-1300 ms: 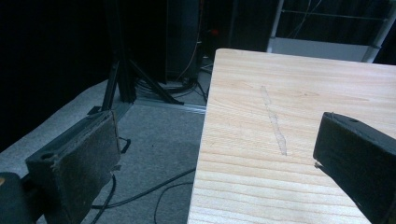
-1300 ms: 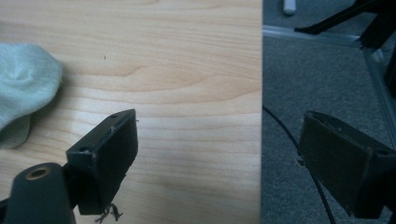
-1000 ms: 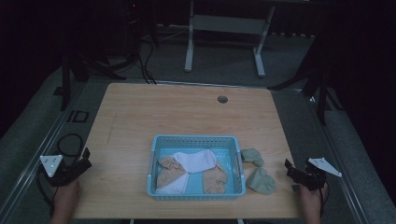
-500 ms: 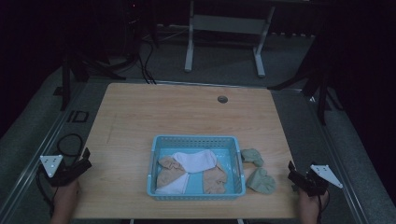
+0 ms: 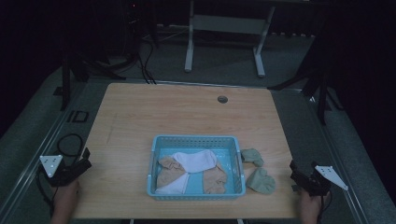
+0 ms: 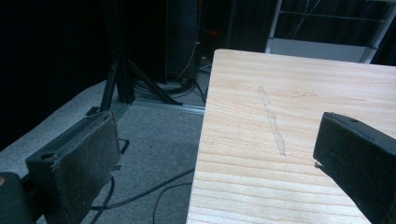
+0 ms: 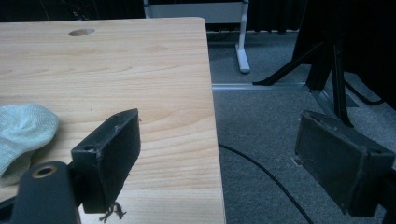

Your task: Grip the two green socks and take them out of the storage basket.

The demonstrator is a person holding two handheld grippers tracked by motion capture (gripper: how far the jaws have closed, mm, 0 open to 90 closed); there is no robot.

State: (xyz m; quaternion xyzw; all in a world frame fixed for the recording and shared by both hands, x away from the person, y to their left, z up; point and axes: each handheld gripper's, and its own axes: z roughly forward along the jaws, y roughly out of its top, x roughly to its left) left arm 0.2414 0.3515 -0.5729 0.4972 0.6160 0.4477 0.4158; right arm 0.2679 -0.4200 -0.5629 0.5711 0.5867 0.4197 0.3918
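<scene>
A light blue basket [image 5: 155,148] sits at the table's near middle and holds white and tan socks [image 5: 195,161]. Two pale green socks [image 5: 260,179] lie on the wood just right of it; one green sock [image 7: 21,131] appears at the left of the right gripper view. My left gripper [image 5: 86,158] hangs open off the table's left front corner, jaws wide over the table edge [image 6: 201,140]. Off the right front corner, my right gripper [image 5: 293,169] is open too, one jaw over wood, one over carpet. Nothing is between either pair of jaws.
The wooden table [image 5: 187,116] has a round cable hole [image 5: 222,99] near its far edge. Black stands [image 5: 70,70] and cables [image 5: 144,56] stand on the grey carpet to the left. A white desk frame [image 5: 224,28] is beyond the table.
My right gripper has drawn back toward the near right corner, off the table edge. The left gripper has stayed where it was.
</scene>
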